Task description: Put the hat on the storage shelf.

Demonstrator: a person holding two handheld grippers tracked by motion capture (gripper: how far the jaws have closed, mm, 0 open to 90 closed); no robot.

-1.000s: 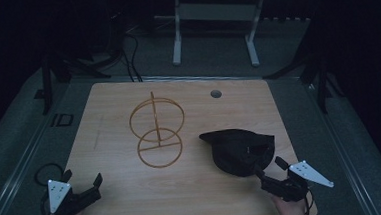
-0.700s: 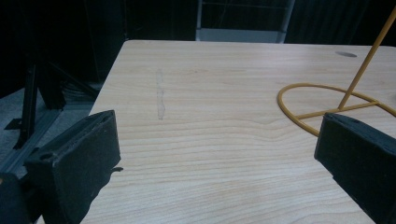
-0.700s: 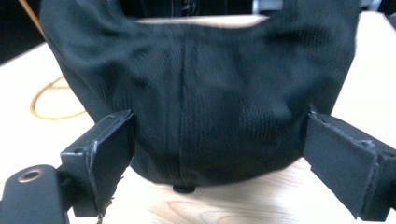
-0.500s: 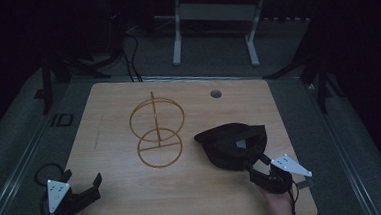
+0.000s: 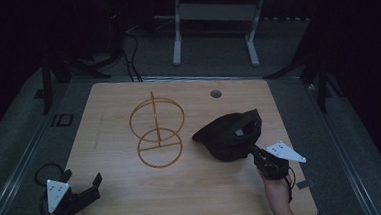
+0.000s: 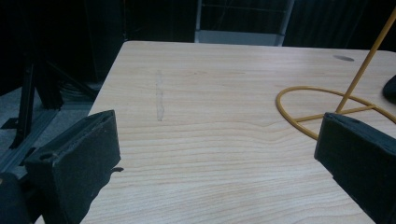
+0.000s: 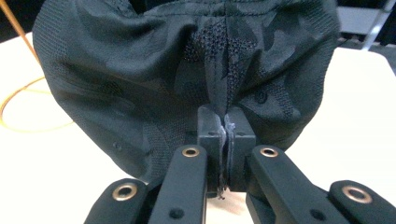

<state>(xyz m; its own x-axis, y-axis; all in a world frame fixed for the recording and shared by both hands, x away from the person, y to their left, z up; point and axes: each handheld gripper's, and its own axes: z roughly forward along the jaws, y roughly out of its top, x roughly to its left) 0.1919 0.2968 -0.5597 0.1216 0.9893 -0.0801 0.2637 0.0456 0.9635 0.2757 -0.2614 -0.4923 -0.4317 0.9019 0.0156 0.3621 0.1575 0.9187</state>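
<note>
1. We have the right gripper (image 5: 255, 153) pinched tight on the rear edge of the dark camouflage fabric cap (image 5: 229, 135), lower right of the table (image 5: 194, 197).
2. Our left gripper (image 5: 85, 186) waits open at lower left.
3. Next, we judge, lift the cap toward the orange wire stand (image 5: 157, 129).

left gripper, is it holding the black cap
No, the left gripper is open over bare table, while the black cap is pinched in the right gripper.

Yellow wire stand (image 5: 157, 134) upright on the wooden table (image 5: 209, 196), ahead of the left jaws and off to their right, its base ring passing behind the right-hand one. Faint mark (image 6: 159, 100) straight ahead between them. Round hole (image 5: 216, 93) far beyond the right jaws.
</note>
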